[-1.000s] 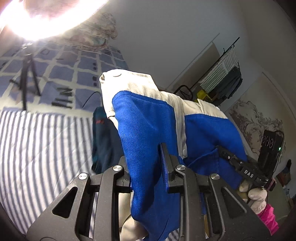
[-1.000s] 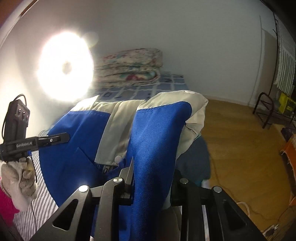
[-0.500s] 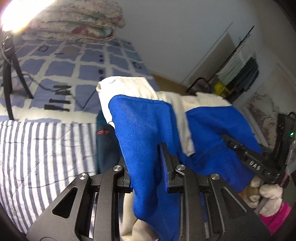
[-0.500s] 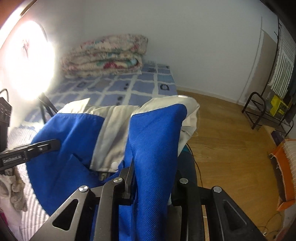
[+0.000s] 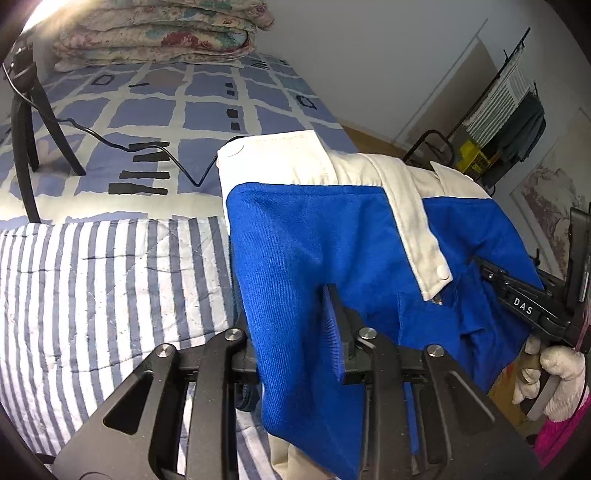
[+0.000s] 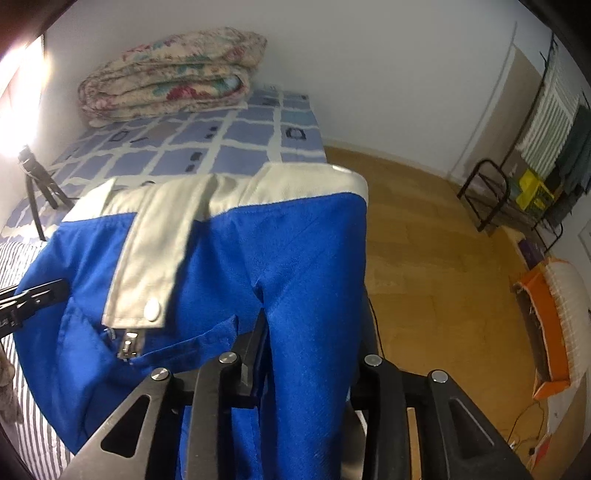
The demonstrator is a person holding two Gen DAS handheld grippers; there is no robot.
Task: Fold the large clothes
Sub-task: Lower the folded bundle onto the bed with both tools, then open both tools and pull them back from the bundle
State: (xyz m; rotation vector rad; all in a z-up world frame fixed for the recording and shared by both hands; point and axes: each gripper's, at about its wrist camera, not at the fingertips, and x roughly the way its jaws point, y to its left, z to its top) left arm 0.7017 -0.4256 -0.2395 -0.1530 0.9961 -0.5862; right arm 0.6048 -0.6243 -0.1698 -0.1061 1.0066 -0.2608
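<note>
Both views have tilted down toward the bed since a second ago; garment unchanged in grasp. Left tool [image 5: 295, 332]: clamped on blue jacket [image 5: 332, 236]. Right tool [image 6: 310, 347]: clamped on same jacket, held aloft, spanning both. Below: striped quilt [image 5: 110, 288], bed [image 5: 192, 110]. Advice: lower evenly, edges level, fabric taut.

Jacket [image 5: 317, 236] above striped quilt [image 5: 110, 280]; folded blanket [image 5: 159, 29] behind (far end); tripod [image 5: 26, 122] left.
</note>
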